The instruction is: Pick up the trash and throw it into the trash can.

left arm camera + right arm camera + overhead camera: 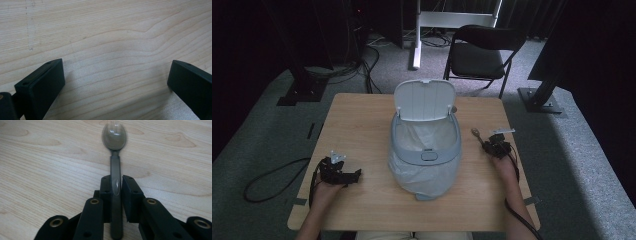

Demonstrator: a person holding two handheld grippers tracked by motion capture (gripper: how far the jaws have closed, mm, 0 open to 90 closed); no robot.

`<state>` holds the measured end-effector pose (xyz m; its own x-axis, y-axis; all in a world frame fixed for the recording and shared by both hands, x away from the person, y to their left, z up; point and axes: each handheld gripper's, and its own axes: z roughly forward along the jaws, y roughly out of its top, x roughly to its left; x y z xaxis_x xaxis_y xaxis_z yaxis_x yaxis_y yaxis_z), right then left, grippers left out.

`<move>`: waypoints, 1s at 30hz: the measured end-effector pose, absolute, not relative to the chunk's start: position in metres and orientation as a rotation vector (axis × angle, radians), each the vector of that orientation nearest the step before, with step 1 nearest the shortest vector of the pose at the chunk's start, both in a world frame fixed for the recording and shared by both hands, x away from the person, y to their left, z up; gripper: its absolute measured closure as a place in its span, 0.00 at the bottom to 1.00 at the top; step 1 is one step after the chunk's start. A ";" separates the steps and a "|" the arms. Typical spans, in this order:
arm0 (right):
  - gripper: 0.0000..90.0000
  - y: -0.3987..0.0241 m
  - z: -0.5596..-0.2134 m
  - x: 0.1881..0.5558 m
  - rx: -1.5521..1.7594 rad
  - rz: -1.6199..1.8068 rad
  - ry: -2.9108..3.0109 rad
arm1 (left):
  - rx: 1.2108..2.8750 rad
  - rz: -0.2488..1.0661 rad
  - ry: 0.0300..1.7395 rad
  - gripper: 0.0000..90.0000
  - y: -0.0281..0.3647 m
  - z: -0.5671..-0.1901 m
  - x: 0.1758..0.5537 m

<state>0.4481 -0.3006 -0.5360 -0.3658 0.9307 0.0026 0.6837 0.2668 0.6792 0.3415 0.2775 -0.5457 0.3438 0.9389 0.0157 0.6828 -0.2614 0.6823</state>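
Observation:
A small grey waste bin (pixel 426 145) with a clear liner bag stands in the middle of the wooden table (pixel 362 125), its white lid (pixel 424 100) flipped up at the back. My right gripper (pixel 116 185) is shut on the handle of a translucent grey plastic spork (pixel 115 147), whose head points away over the tabletop. In the high view that right gripper (pixel 488 144) sits right of the bin with the spork (pixel 476 133) sticking out toward the far side. My left gripper (pixel 354 175) rests low at the table's front left, open, with bare wood between its fingers (pixel 42 85).
A black folding chair (pixel 482 55) stands beyond the table's far edge. Black stand bases (pixel 302 92) flank the table on the grey carpet, and cables (pixel 267 180) trail across the floor at left.

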 end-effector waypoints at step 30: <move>0.89 -0.305 -0.497 0.406 1.459 0.986 2.106 | 2.028 0.577 1.418 0.01 0.277 -0.546 0.341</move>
